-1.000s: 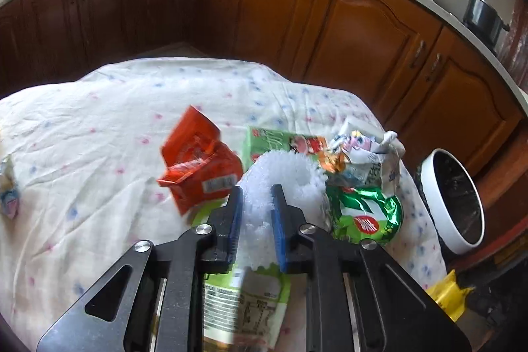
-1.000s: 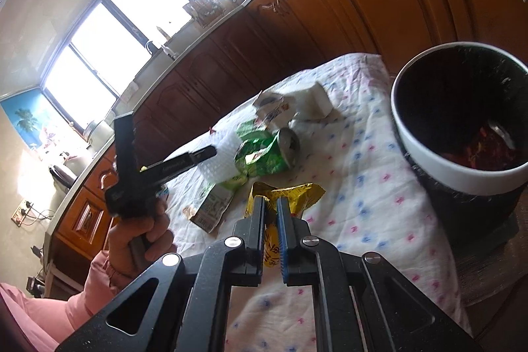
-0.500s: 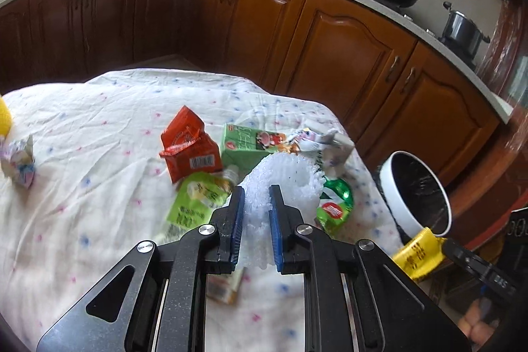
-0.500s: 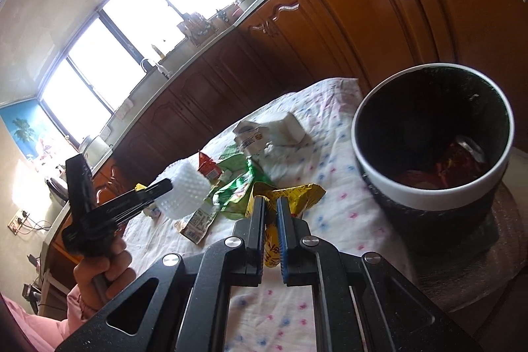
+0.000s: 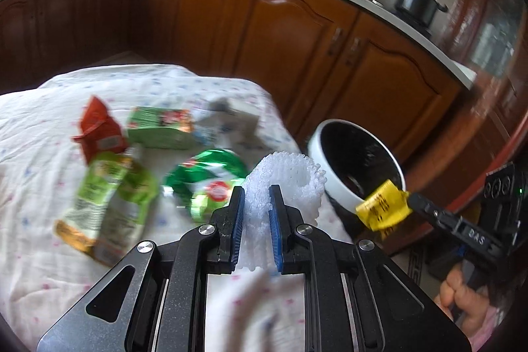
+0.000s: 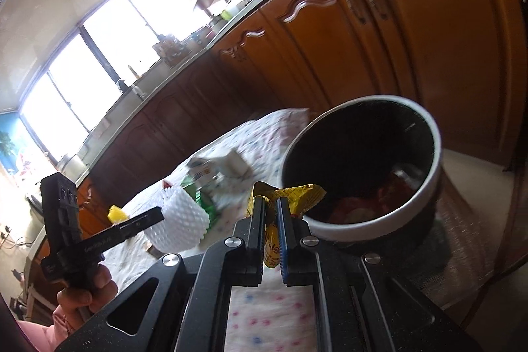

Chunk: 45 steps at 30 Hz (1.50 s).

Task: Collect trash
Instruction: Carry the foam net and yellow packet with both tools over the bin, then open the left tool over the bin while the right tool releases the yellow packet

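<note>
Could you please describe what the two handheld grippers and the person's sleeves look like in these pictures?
Both the left gripper and the right gripper are matte black, speckled frames with triangular cut-outs, silver round bolts and two parallel fingers lined with ribbed blue pads. Seen side-on, each has a black pistol-style handle; the right one bears white lettering, partly readable as DAS. The sleeve is pink. No cables are visible.

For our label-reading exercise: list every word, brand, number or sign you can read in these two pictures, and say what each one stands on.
"DAS": white letters on the black finger of the right gripper, seen from the left wrist view.
Crumpled yellow plastic wrapper: dark print, too creased to read.
Shiny green foil snack bag: red round logo, blurred.
Green carton box, orange-red paper carton, light green pouch: blurred.
</note>
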Motion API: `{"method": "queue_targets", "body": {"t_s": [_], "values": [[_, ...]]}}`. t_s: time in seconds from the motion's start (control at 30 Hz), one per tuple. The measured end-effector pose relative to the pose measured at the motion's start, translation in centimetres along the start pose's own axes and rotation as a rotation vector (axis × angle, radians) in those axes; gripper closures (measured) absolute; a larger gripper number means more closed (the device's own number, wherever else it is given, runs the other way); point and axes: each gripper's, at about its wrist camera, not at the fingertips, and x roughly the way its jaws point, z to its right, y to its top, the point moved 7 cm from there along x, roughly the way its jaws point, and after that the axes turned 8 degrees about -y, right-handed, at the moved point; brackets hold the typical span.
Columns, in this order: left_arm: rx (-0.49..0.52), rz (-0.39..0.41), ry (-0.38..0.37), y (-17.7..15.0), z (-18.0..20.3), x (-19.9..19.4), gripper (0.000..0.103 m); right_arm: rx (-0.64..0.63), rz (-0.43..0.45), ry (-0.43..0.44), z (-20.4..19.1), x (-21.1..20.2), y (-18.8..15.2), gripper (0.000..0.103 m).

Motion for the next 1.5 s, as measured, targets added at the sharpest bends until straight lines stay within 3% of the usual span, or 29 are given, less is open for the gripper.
{"method": "queue_targets", "body": {"t_s": [0.47,0.73,1.1,1.2,1.27,1.37,1.43,1.5], "values": [[0.078,-0.059,-0.109,3.0,6.7,5.8,0.089,-0.015,0.054,-0.122,4.1,0.6,4.2,0.096],[0.123,-0.090,-0.124,4.2,9.8,9.5,0.089,-0.028,0.035,-0.161,5.3,1.7,5.0,0.096],[0.137,-0.137,-0.118,4.2,11.0,13.2,0.089,0.004,-0.012,-0.188,7.0,3.9,4.9,0.096],[0.142,-0.151,-0.118,4.0,11.4,14.1,0.088,0.025,-0.022,-0.194,7.6,4.3,4.9,0.090],[0.146,-0.162,-0.111,3.8,11.5,14.5,0.086,0.047,-0.029,-0.199,8.0,4.4,4.9,0.077],[0.138,-0.178,-0.106,3.5,11.5,14.9,0.066,0.067,-0.018,-0.203,8.3,4.0,4.8,0.054],[0.131,-0.168,-0.108,3.4,11.4,14.7,0.049,0.073,-0.008,-0.200,8.1,3.6,4.7,0.052],[0.124,-0.162,-0.111,3.3,11.2,14.3,0.041,0.076,-0.001,-0.200,8.0,3.3,4.6,0.045]]}}
